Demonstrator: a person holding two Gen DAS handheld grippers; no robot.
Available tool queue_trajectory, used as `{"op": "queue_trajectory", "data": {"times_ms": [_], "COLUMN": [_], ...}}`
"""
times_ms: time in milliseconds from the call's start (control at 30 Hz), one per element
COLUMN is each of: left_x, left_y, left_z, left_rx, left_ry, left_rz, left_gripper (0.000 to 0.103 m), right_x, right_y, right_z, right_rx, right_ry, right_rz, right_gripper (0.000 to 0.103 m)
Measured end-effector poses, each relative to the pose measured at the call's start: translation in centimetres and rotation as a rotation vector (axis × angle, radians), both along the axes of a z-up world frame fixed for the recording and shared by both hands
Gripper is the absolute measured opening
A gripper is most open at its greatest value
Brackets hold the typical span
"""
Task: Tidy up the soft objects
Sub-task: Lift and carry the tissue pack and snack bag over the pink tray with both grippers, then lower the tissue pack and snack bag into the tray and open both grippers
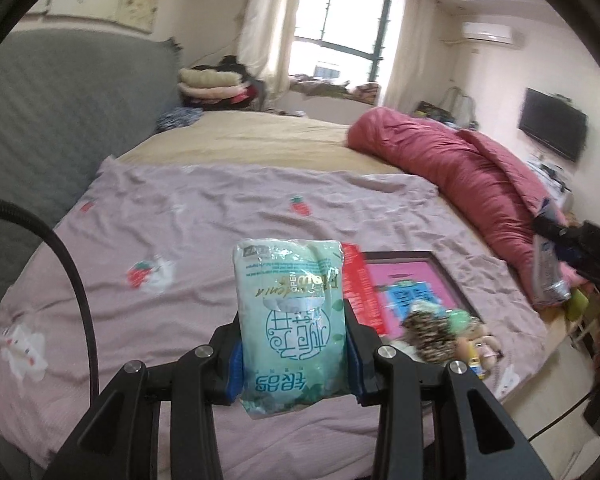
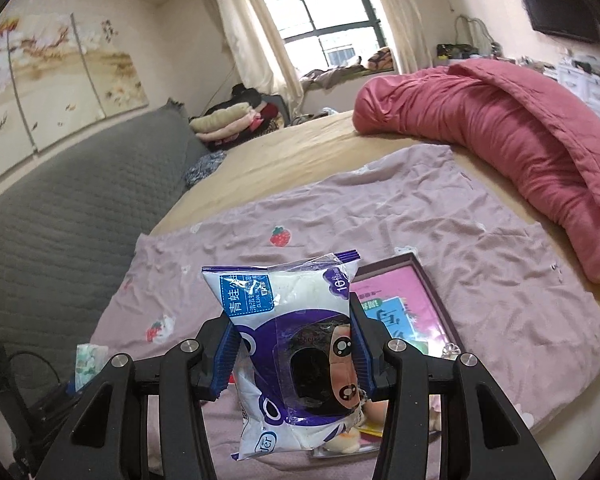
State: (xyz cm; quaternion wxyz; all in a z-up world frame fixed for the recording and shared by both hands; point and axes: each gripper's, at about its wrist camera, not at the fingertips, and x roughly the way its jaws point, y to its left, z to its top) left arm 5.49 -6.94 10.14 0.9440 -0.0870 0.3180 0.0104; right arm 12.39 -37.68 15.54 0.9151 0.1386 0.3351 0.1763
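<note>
Green wipes pack [image 1: 292, 332] is clamped upright in left gripper [image 1: 294, 350], purple wipes pack [image 2: 296, 356] in right gripper [image 2: 296, 356]; both are held above bed's near edge [image 1: 260, 456], long axes vertical.

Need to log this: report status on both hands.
Left gripper shut on green wipes pack. Right gripper shut on purple wipes pack. Both held above bed. Nothing blocking.
</note>
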Motion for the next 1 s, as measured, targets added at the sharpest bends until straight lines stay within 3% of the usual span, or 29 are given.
{"op": "queue_trajectory", "data": {"times_ms": [200,367,667,1000], "left_x": [1.9,3.2,5.6,8.2], "left_y": [-4.7,-8.6,-14.7,-18.5], "left_z": [1.3,0.8,-2.9,-6.6], "left_rx": [0.008,-0.015,-0.034,-0.014], "left_ry": [-0.012,0.006,0.082,0.154], "left_rz": [-0.098,-0.190,-0.329,-0.389], "left_gripper": [0.040,0.040,0.040,0.040], "right_x": [-0.5,-0.8,-1.2,-0.5], "right_y": [-2.3,-4.1,-7.7,-7.4], "right_z": [-1.1,-2.7,-5.6,-8.4], "right_rx": [0.013,-0.021,-0.025,-0.047], "right_ry": [0.007,0.028,0.059,0.090], "right_rz": [-0.033,-0.085,-0.161,-0.160], "right_gripper": [0.050,0.050,0.050,0.050]}}
